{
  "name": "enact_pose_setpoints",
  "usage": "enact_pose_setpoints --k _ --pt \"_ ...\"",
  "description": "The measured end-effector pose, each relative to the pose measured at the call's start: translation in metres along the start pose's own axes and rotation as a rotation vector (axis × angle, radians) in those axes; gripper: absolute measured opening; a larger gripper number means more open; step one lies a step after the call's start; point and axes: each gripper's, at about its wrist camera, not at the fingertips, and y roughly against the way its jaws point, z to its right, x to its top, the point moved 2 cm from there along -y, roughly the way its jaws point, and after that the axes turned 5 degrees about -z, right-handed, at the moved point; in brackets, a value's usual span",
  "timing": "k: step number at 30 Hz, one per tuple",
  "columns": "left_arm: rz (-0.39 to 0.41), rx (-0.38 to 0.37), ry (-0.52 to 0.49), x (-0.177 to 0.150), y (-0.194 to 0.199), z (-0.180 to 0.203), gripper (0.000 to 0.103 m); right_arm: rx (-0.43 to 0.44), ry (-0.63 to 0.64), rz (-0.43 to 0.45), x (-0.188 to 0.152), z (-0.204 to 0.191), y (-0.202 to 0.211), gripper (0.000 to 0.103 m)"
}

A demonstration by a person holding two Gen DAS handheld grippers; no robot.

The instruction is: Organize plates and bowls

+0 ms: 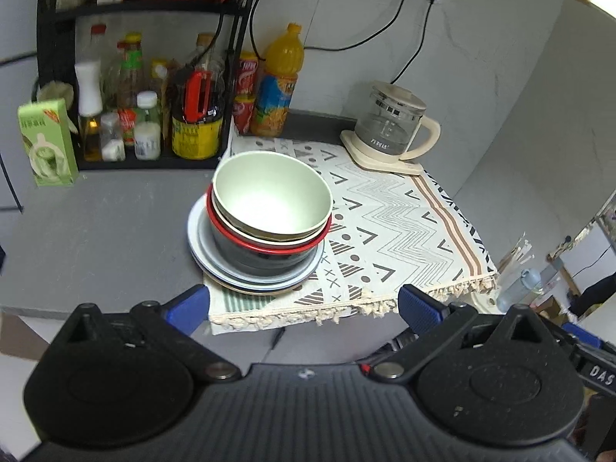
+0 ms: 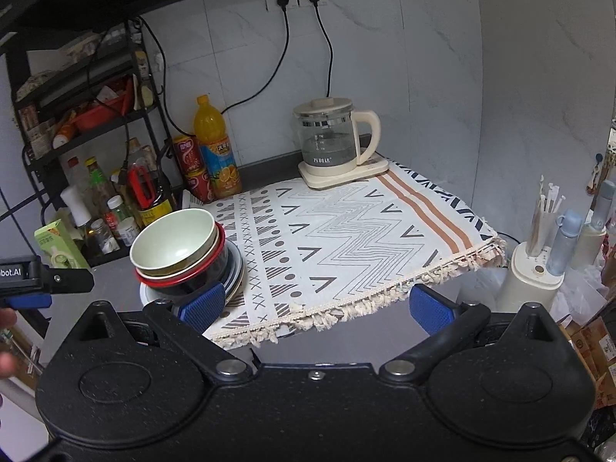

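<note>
A stack stands at the left edge of the patterned cloth: a pale green bowl nests in a cream bowl, then in a black bowl with a red rim, all on pale blue plates. In the right wrist view the same green bowl tops the stack over the red-rimmed bowl. My left gripper is open, back from the counter's front edge, with nothing between its blue pads. My right gripper is open too, empty, its left pad overlapping the stack's near side in view.
A black rack with several bottles and jars stands at the back left. An orange drink bottle, red cans and a glass kettle line the wall. A green carton stands left. Beyond the counter's right end stands a white holder.
</note>
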Motion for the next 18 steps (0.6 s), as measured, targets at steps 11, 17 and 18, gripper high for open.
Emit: enact_pose_setpoints --k 11,17,18 --pt "0.057 0.018 -0.061 -0.029 0.041 0.005 0.103 0.04 0.011 -0.038 -0.025 0.001 0.031 0.103" --pt "0.052 0.032 -0.069 -0.046 0.055 0.001 0.103 0.07 -0.003 -0.049 -0.035 -0.002 0.038 0.103" --pt "0.052 0.033 -0.07 -0.048 0.058 -0.002 0.103 0.074 -0.004 -0.049 -0.036 -0.003 0.04 0.103"
